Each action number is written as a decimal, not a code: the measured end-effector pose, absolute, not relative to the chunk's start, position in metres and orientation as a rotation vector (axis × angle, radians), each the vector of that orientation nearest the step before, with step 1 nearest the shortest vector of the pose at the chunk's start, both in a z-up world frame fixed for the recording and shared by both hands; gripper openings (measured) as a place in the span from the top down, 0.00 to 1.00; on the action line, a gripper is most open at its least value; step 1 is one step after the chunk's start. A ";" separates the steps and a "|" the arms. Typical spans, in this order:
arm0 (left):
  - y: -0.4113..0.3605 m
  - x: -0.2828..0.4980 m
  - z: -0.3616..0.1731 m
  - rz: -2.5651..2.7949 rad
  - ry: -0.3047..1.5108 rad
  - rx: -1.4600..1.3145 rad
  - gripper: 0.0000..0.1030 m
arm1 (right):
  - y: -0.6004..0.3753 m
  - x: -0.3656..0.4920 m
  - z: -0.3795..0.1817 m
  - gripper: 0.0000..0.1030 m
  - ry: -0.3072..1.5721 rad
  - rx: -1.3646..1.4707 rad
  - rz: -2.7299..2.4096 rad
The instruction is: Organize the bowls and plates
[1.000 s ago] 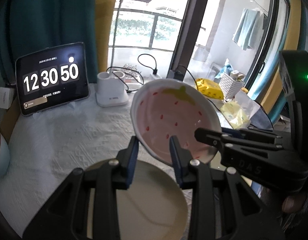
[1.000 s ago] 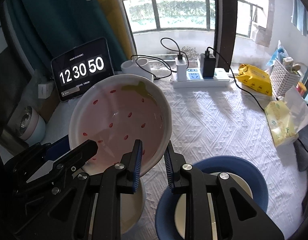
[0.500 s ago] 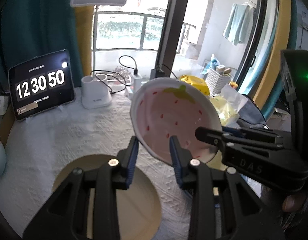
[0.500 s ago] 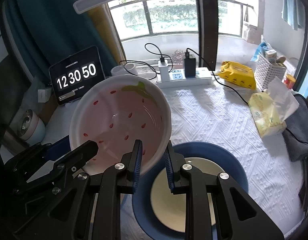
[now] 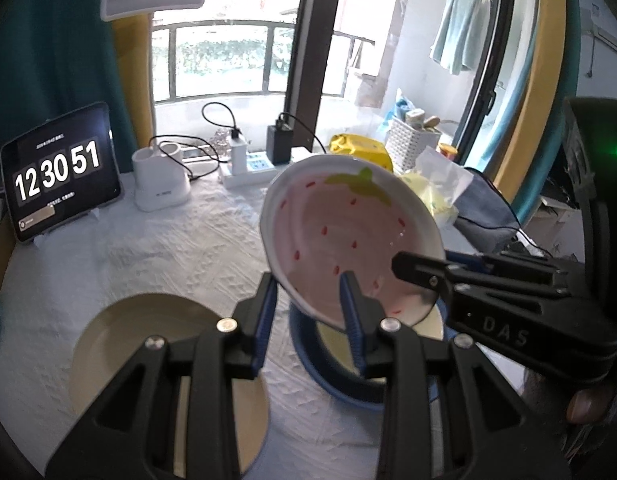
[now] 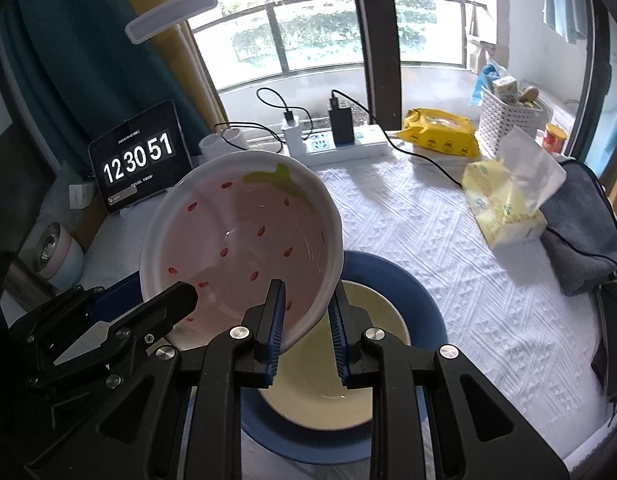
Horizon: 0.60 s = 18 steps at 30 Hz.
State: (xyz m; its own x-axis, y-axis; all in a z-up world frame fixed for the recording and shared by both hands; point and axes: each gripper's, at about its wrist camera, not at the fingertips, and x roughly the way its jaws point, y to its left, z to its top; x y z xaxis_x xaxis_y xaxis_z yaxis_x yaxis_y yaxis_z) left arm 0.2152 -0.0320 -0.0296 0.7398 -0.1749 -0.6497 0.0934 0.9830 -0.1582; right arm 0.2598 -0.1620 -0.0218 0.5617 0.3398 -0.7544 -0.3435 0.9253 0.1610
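A pink strawberry-pattern bowl [image 5: 344, 232] is held in the air by both grippers, tilted; it also shows in the right wrist view [image 6: 244, 248]. My left gripper [image 5: 308, 304] is shut on its near rim. My right gripper [image 6: 306, 312] is shut on its right rim. Below the bowl a cream plate [image 6: 332, 384] lies on a blue plate [image 6: 424, 312]; the blue plate also shows in the left wrist view [image 5: 308, 356]. A beige plate [image 5: 120, 336] lies on the white cloth to the left.
A tablet clock [image 6: 138, 160] stands at the back left, with a white lamp base [image 5: 160, 188] and a power strip [image 6: 340, 146] behind. A tissue pack [image 6: 504, 208], yellow bag [image 6: 440, 130], white basket [image 6: 508, 118] and grey cloth [image 6: 580, 240] lie right.
Both grippers carried the strawberry bowl to the right, from above the beige plate to above the blue and cream plates. The grip has not changed.
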 end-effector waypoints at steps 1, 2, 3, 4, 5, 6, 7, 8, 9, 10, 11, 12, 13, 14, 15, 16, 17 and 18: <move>-0.035 0.215 -0.030 -0.150 0.726 -0.115 0.68 | -0.165 0.259 -0.023 0.77 0.888 -0.002 0.401; -0.037 0.215 -0.031 -0.151 0.728 -0.112 0.68 | -0.168 0.258 -0.024 0.77 0.889 0.002 0.400; -0.040 0.215 -0.032 -0.151 0.731 -0.108 0.68 | -0.171 0.257 -0.025 0.77 0.890 0.005 0.400; -0.042 0.214 -0.033 -0.151 0.734 -0.105 0.68 | -0.174 0.257 -0.027 0.77 0.892 0.009 0.400; -0.045 0.214 -0.034 -0.152 0.736 -0.102 0.68 | -0.176 0.257 -0.028 0.77 0.894 0.013 0.400; -0.048 0.213 -0.035 -0.152 0.739 -0.097 0.68 | -0.178 0.256 -0.030 0.77 0.897 0.017 0.400; -0.049 0.213 -0.037 -0.152 0.741 -0.095 0.68 | -0.181 0.256 -0.032 0.77 0.899 0.021 0.400; -0.052 0.213 -0.038 -0.153 0.745 -0.093 0.68 | -0.183 0.255 -0.033 0.77 0.900 0.023 0.400; -0.053 0.213 -0.040 -0.153 0.748 -0.092 0.68 | -0.186 0.255 -0.035 0.77 0.901 0.026 0.400; -0.056 0.213 -0.041 -0.152 0.752 -0.089 0.68 | -0.188 0.254 -0.037 0.77 0.904 0.029 0.400; -0.058 0.213 -0.043 -0.153 0.755 -0.087 0.68 | -0.191 0.254 -0.039 0.77 0.906 0.032 0.400; -0.061 0.213 -0.045 -0.153 0.760 -0.084 0.68 | -0.192 0.253 -0.041 0.77 0.908 0.033 0.399; -0.063 0.213 -0.047 -0.154 0.764 -0.082 0.68 | -0.195 0.253 -0.043 0.77 0.912 0.036 0.398; -0.065 0.212 -0.049 -0.155 0.768 -0.081 0.68 | -0.197 0.252 -0.045 0.77 0.915 0.037 0.396; -0.067 0.212 -0.051 -0.157 0.773 -0.080 0.68 | -0.198 0.251 -0.047 0.77 0.918 0.036 0.395; -0.068 0.212 -0.053 -0.159 0.777 -0.079 0.68 | -0.200 0.250 -0.049 0.77 0.920 0.031 0.393; -0.070 0.212 -0.055 -0.160 0.782 -0.079 0.68 | -0.201 0.249 -0.051 0.77 0.921 0.027 0.390; -0.072 0.212 -0.057 -0.161 0.788 -0.079 0.68 | -0.203 0.248 -0.053 0.77 0.923 0.025 0.387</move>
